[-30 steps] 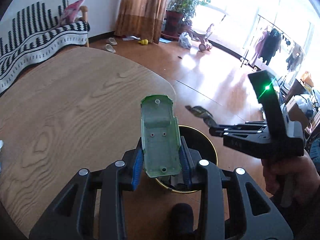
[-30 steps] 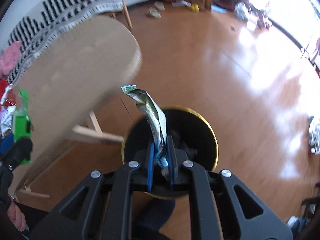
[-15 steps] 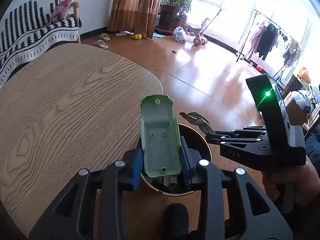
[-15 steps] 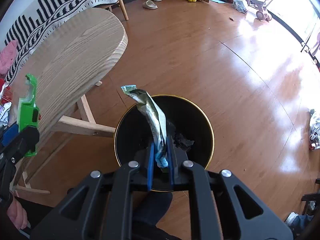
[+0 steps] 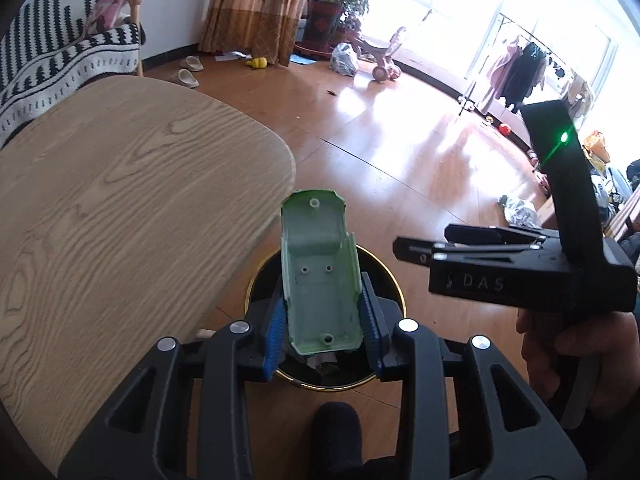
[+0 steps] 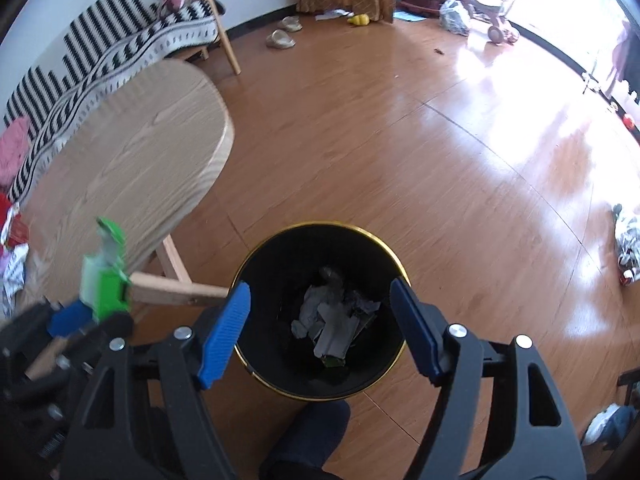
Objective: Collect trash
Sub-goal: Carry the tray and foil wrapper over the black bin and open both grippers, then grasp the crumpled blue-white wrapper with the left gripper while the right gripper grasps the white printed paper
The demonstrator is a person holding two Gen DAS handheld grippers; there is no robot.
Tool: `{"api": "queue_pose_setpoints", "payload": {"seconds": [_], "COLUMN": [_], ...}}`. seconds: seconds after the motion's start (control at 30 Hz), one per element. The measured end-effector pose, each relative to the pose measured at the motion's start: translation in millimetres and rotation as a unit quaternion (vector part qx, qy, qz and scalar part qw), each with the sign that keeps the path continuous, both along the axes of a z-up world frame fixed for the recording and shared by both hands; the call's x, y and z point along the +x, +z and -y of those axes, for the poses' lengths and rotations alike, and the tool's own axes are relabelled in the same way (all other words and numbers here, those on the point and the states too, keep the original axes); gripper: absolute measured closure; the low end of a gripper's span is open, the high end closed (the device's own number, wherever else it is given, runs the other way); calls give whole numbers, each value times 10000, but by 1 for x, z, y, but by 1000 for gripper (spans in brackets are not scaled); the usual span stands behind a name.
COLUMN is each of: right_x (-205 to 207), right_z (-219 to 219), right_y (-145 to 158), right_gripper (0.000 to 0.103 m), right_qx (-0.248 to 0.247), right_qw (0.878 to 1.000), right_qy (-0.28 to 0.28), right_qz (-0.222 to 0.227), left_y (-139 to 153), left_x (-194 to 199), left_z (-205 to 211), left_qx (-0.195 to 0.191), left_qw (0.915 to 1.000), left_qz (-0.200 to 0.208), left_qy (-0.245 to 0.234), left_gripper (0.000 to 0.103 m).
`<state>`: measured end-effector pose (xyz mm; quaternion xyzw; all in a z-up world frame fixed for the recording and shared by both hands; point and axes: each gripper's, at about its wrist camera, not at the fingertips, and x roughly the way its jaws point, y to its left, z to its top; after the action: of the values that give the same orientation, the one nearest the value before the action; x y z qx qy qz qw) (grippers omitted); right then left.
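Our left gripper (image 5: pixel 324 320) pinching green plastic shell (image 5: pixel 318 268), our right gripper (image 6: pixel 320 320) jaws opening, empty, over black bin (image 6: pixel 280 248).

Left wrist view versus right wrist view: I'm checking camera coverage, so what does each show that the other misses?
Only the left wrist view: the hollow inside of the green shell and the right gripper from the side. Only the right wrist view: the crumpled trash on the bin's bottom, between opening, empty pads. Both show the bin, table and shell.
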<state>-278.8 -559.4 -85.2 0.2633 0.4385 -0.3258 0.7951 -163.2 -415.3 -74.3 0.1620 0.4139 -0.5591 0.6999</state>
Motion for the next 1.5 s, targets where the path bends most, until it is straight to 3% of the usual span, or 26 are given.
{"api": "queue_pose_setpoints", "payload": {"seconds": [0.17, 0.23, 0.3, 0.47, 0.6, 0.77, 0.87, 1.07, 1.2, 1.33, 1.43, 1.5], "right_x": [-17, -22, -26, -19, 11, 69, 120, 206, 251, 287, 305, 313], "right_z": [8, 10, 12, 7, -15, -58, -104, -199, -257, -310, -336, -347], "right_y": [12, 16, 19, 30, 45, 60, 70, 78, 74, 67, 59, 55], "right_gripper": [32, 32, 31, 31, 31, 30, 30, 30, 30, 30, 30, 30], "right_qx": [-72, -88, -65, 14, -66, -153, -168, -27, 121, 155, 185, 203], "right_qw": [9986, 9977, 9967, 9964, 9972, 9954, 9896, 9685, 9512, 9351, 9273, 9239], "right_qy": [-428, -555, -638, -517, -136, 547, 1185, 2334, 2969, 3471, 3690, 3780], "right_qz": [288, 377, 490, 669, 734, 766, 797, 866, 835, 701, 602, 562], "left_y": [-8, -10, -8, -1, 14, 38, 49, 58, 60, 60, 55, 49], "left_x": [-12, -14, -14, -3, 18, 59, 90, 152, 191, 226, 247, 257], "left_z": [19, 25, 28, 19, -12, -74, -123, -235, -311, -388, -424, -435], "left_qx": [30, 21, -34, -107, -199, -268, -284, -196, -64, 199, 336, 452], "left_qw": [9995, 9992, 9992, 9995, 9995, 9944, 9863, 9585, 9291, 8872, 8712, 8683], "left_qz": [-74, -86, -7, 54, 198, 502, 565, 567, 643, 892, 941, 961], "left_qy": [-310, -393, -396, -278, 120, 895, 1523, 2787, 3642, 4522, 4806, 4845], "left_gripper": [70, 64, 43, 34, 14, 10, 10, 10, 10, 10, 10, 10]}}
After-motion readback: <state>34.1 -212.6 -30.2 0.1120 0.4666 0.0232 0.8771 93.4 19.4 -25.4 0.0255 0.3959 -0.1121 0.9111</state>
